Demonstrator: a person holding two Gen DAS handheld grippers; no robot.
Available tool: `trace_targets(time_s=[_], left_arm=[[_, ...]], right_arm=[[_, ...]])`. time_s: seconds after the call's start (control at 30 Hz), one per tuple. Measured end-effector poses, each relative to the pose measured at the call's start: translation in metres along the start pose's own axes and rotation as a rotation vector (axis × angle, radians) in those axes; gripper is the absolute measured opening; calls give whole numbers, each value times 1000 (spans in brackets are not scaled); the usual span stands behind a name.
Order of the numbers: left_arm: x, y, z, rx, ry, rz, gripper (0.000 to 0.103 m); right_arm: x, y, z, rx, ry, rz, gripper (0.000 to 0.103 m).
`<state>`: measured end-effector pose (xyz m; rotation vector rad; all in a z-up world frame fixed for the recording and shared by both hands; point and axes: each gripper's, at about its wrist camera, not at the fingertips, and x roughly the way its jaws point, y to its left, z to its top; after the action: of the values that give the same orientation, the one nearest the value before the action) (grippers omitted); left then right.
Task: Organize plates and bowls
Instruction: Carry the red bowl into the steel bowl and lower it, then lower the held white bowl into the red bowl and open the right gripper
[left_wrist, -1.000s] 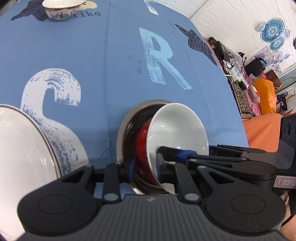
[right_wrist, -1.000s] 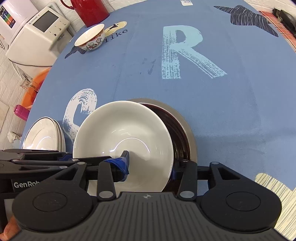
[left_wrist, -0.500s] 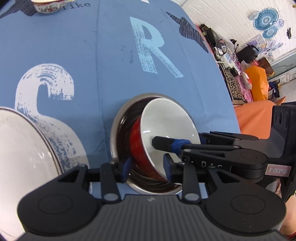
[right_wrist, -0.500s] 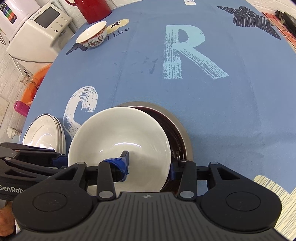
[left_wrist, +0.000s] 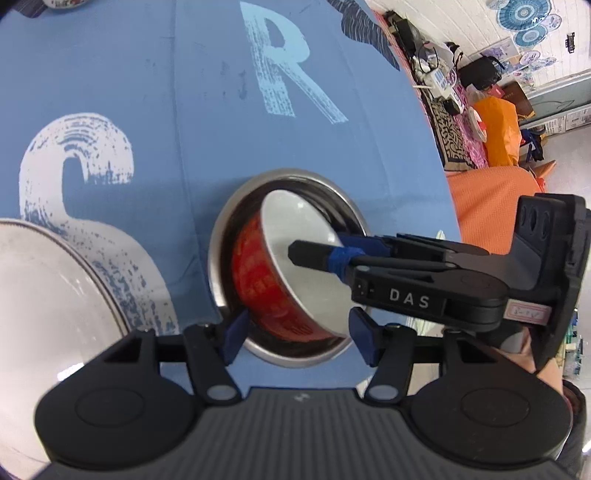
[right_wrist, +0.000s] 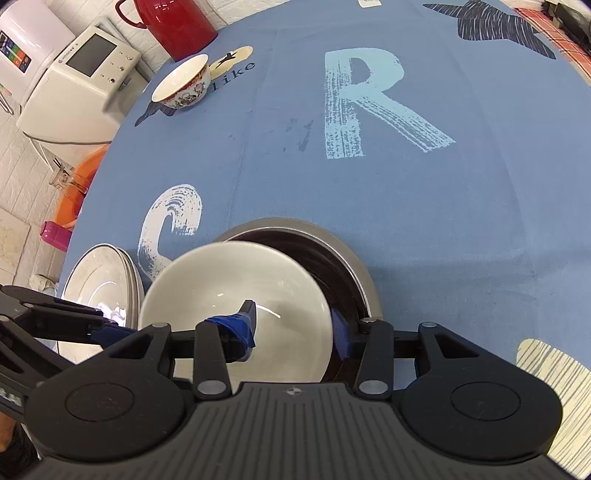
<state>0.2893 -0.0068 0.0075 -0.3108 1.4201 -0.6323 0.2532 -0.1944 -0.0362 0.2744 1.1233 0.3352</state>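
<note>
Left gripper (left_wrist: 299, 332) now open, off the red-and-white bowl (left_wrist: 295, 266); right gripper (right_wrist: 291, 328) alone pinches its rim, lowering it into the steel bowl (left_wrist: 229, 236) at centre frame; nesting nearly done.

Left claw (left_wrist: 297, 339) sits low in frame, blue pads spread apart, one on either side of the near rim of a steel bowl (left_wrist: 236, 229). Inside the steel bowl a red bowl (left_wrist: 258, 277) with a white interior is tilted, mouth facing right. Right claw (left_wrist: 325, 249) reaches in from the right, one blue-taped finger inside the red bowl and the other behind its rim. White plate (left_wrist: 44, 295) lies at left on the blue-clothed surface (left_wrist: 166, 92), printed with large letters.
</note>
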Motion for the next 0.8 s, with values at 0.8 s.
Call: trace_targets(time_s=[0.8], left_arm=[[-44,13,-10,86,-193,158,62]], right_arm=[[-47,35,-10,-169,-56,-27,31]])
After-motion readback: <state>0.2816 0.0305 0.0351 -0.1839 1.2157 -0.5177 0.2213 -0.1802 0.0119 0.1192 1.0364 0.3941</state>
